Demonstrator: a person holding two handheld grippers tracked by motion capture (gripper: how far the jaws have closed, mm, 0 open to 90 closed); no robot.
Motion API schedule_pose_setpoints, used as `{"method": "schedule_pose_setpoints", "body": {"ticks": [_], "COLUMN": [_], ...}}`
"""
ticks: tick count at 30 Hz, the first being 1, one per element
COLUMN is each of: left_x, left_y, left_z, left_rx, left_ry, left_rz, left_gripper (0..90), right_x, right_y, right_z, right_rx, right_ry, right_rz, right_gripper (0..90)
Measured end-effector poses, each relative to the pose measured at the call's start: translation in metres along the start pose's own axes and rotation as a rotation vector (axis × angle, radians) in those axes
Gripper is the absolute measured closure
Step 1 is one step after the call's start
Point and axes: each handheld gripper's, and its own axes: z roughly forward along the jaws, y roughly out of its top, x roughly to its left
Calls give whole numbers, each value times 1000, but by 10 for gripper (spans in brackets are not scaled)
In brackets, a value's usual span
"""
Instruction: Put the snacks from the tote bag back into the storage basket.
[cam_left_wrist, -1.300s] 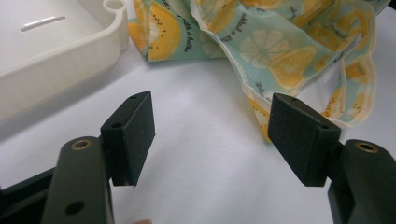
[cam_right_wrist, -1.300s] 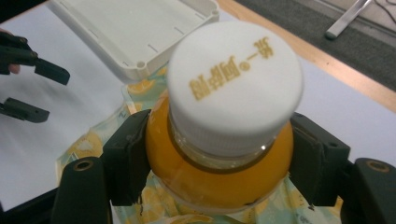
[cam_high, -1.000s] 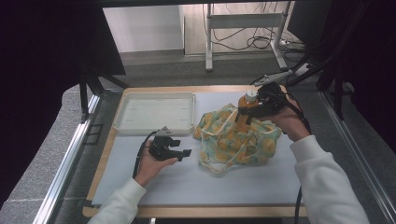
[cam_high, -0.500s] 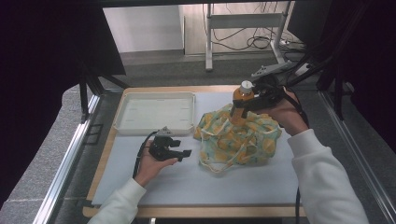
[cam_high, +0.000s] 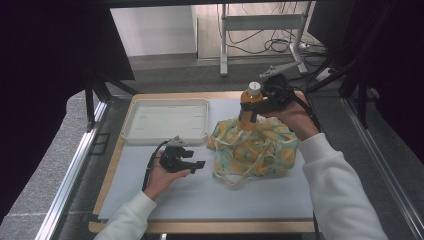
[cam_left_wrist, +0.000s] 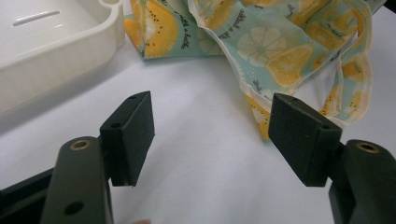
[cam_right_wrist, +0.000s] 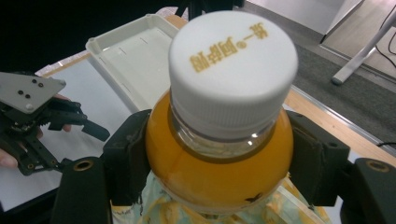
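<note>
An orange drink bottle (cam_high: 249, 106) with a white cap (cam_right_wrist: 233, 60) stands upright, half out of a lemon-print cloth bag (cam_high: 255, 146) on the white mat. My right gripper (cam_high: 253, 106) is shut on the bottle's shoulder; both pads (cam_right_wrist: 128, 154) press its sides. My left gripper (cam_high: 199, 164) rests low on the mat to the left of the bag, jaws wide open with nothing between them. In the left gripper view the pads (cam_left_wrist: 133, 133) frame bare mat, with the bag's edge (cam_left_wrist: 289, 56) just beyond.
A shallow cream tray (cam_high: 165, 120) lies at the back left of the mat; its corner (cam_left_wrist: 70, 51) is close to my left gripper. The table's wooden rim (cam_high: 200, 227) runs along the front. Metal frame legs and cables stand beyond the table.
My right gripper has lifted the bottle up and leftward out of the bag, so the cap and neck now stand clear above the cloth. The left gripper has stayed put.
</note>
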Motion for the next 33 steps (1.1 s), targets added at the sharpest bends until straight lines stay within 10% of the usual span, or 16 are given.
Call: {"method": "schedule_pose_setpoints", "body": {"ticks": [33], "left_x": [-2], "left_y": [0], "left_z": [0], "left_rx": [9], "left_ry": [-15], "left_rz": [10], "left_gripper": [313], "right_x": [17], "right_y": [24], "right_z": [49], "right_rx": [-12], "right_ry": [16], "right_rz": [10], "right_gripper": [301]}}
